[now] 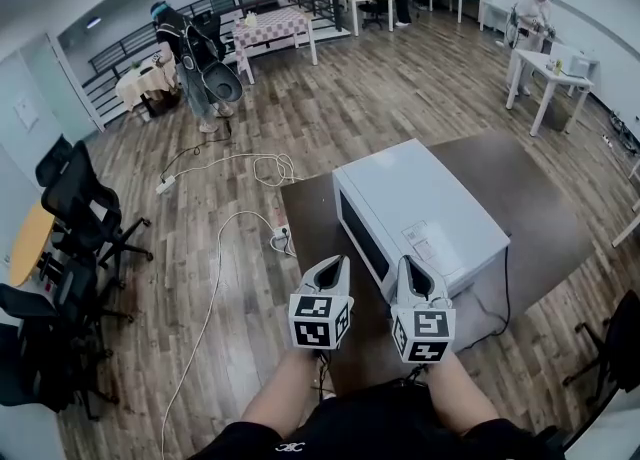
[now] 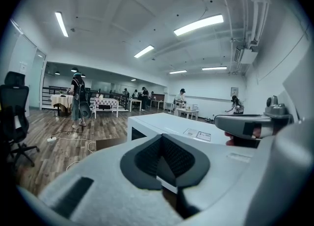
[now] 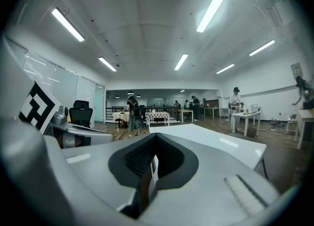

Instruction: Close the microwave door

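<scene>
Left gripper (image 1: 337, 264) and right gripper (image 1: 411, 267) side by side, close but apart, both pointing to the far side and slightly down, jaws of each pressed together on nothing, bare forearms (image 1: 285, 393) reaching out from the near edge.

Bright ceiling strip lights (image 3: 212, 8); sharp focus; fisheye-warped edges, dark corners.

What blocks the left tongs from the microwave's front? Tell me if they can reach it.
Probably yes. The left tongs, shut, hover beside the near front corner of the microwave with nothing visible between. The right tongs sit alongside, not across the way.
</scene>
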Tool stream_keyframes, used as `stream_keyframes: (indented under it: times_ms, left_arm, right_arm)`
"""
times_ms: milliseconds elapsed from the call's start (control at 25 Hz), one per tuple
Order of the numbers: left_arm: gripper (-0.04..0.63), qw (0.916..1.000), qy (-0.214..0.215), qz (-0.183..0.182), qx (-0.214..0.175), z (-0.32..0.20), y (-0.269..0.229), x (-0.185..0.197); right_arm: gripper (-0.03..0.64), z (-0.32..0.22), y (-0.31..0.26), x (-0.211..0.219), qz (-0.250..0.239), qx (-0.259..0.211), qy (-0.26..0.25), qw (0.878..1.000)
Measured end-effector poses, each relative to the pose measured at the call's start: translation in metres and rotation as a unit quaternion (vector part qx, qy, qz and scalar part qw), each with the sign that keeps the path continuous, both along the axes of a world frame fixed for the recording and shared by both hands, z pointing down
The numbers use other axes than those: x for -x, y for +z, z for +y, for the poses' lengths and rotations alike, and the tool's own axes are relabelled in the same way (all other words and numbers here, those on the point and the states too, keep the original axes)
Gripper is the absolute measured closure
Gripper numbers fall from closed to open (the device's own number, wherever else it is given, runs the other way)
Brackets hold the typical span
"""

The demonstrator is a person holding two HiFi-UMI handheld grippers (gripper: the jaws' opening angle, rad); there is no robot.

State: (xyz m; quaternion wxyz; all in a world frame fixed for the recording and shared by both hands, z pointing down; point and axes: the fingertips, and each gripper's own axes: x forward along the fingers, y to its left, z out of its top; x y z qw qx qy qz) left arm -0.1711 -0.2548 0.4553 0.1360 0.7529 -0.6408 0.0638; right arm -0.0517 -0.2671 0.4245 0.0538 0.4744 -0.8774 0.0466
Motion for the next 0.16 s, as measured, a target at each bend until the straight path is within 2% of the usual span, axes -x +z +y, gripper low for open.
stream_keyframes:
  times_ms: [160]
  left_arm:
    - [0.584, 1.0, 0.002, -0.001, 0.004, 0.0005, 0.0025, 0.0005]
  right_arm:
    - [0.611, 0.0006, 0.0011, 0.0006, 0.0, 0.002, 0.003, 1.0]
